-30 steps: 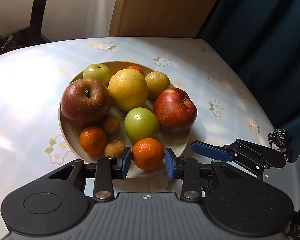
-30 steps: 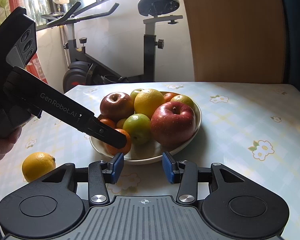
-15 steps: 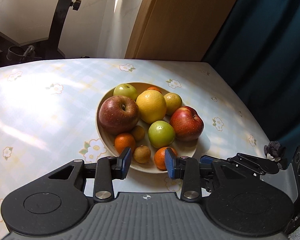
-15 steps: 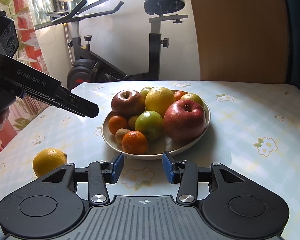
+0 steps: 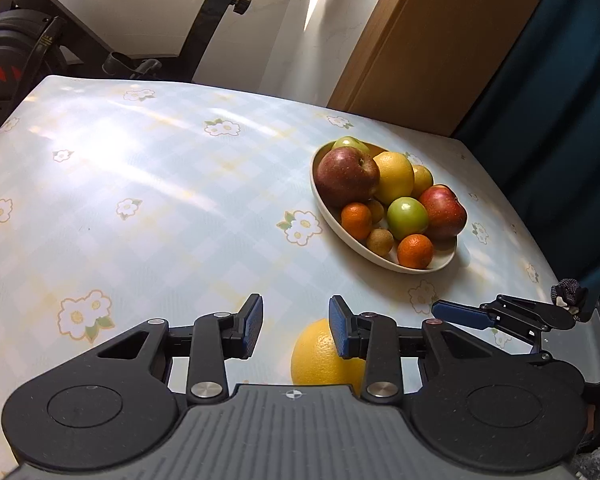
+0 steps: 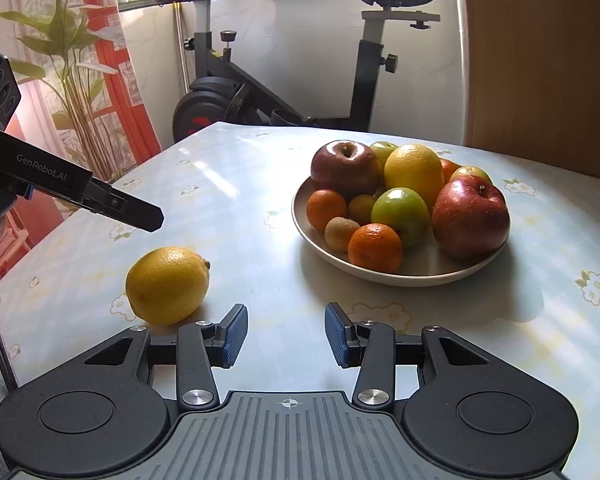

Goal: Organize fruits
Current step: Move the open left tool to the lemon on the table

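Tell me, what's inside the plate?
The plate holds two red apples, green apples, a big yellow citrus, tangerines and small brownish fruits. Fruit behind them is partly hidden.

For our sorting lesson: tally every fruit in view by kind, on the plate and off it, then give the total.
Red apples: 2
Green fruits, one of them yellowish: 3
Small oranges: 3
Large yellow citrus, one on the plate and one on the table: 2
Small brownish fruits: 2
Total: 12

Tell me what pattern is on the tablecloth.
The tablecloth has pale blue and yellow checks with white flowers; the left wrist view shows it best.
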`<state>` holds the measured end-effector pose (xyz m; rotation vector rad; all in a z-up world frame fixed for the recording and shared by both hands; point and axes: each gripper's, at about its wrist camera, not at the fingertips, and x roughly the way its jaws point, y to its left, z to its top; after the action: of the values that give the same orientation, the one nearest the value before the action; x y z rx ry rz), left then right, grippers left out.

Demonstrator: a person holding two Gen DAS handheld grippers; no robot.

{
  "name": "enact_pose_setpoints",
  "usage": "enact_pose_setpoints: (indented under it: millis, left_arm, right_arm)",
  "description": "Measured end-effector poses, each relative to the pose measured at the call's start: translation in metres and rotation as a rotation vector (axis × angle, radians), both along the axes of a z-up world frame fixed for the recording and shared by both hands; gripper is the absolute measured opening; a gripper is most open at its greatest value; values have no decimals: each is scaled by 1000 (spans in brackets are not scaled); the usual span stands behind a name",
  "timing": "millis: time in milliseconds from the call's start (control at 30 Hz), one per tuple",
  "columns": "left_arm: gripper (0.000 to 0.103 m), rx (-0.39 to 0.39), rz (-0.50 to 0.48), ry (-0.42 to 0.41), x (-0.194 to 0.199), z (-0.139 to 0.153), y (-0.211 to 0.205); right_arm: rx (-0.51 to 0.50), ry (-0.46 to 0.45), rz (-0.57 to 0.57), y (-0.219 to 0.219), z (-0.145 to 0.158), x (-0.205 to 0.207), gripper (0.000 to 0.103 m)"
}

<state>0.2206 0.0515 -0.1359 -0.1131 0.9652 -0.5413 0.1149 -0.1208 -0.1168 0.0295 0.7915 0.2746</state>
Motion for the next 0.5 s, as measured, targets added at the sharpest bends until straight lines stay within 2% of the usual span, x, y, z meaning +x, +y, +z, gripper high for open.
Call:
enact_pose_setpoints:
  millis: [233, 500]
  left_arm:
    - [38, -28, 23, 31, -3, -14, 14]
    - [38, -60, -16, 46, 5, -18, 1]
  right_arm:
    - [-18, 25, 23, 14, 0, -1, 40]
    - [-34, 54, 55, 22, -6, 0, 40]
